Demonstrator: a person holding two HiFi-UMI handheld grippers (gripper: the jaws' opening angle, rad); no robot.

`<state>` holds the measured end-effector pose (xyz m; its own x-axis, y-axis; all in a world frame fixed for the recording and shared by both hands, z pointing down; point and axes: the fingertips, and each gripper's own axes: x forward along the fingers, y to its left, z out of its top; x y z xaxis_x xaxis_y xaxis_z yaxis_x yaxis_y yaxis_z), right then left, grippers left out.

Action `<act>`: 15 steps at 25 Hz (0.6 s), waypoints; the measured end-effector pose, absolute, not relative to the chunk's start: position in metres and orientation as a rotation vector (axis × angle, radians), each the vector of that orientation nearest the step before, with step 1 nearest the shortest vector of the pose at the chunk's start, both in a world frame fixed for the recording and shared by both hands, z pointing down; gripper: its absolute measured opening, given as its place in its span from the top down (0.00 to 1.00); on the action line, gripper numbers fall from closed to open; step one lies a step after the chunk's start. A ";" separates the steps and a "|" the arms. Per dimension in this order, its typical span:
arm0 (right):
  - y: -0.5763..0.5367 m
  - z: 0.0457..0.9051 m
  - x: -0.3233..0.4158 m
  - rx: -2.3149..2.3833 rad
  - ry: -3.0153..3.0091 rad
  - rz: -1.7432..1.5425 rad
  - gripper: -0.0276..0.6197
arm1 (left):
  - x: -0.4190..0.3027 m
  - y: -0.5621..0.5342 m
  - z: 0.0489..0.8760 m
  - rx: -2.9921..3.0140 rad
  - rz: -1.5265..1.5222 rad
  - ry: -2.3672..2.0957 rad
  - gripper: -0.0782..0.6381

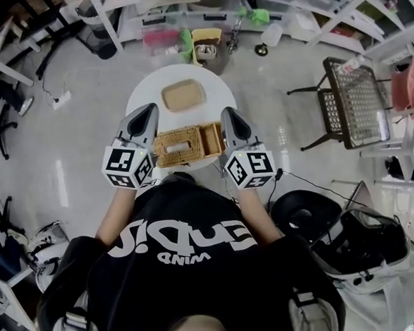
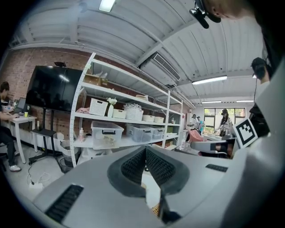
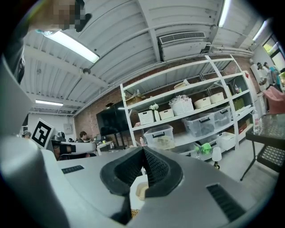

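Atop the round white desk [image 1: 218, 91], the wicker basket [image 1: 187, 144] is lying crosswise between the left gripper [image 1: 152, 109] and the right gripper [image 1: 228, 112], equally near both, each with its fingers pressed together.

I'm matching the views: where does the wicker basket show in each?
Head view: wicker basket, dead centre.
Left gripper view: a sliver of it below the jaws.
Right gripper view: a sliver at the bottom edge.
Shared landmark: white shelf rack.

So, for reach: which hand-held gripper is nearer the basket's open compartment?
Right. The right hand-held gripper is beside the open compartment; the left hand-held gripper is at the basket's far end.
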<state>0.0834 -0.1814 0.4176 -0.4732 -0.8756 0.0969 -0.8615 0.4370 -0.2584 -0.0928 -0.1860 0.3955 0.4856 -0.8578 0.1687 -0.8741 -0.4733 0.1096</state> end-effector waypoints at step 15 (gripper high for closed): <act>-0.249 0.466 0.071 -1.537 2.715 -0.598 0.60 | -0.085 -0.226 0.408 2.560 0.164 -1.428 0.90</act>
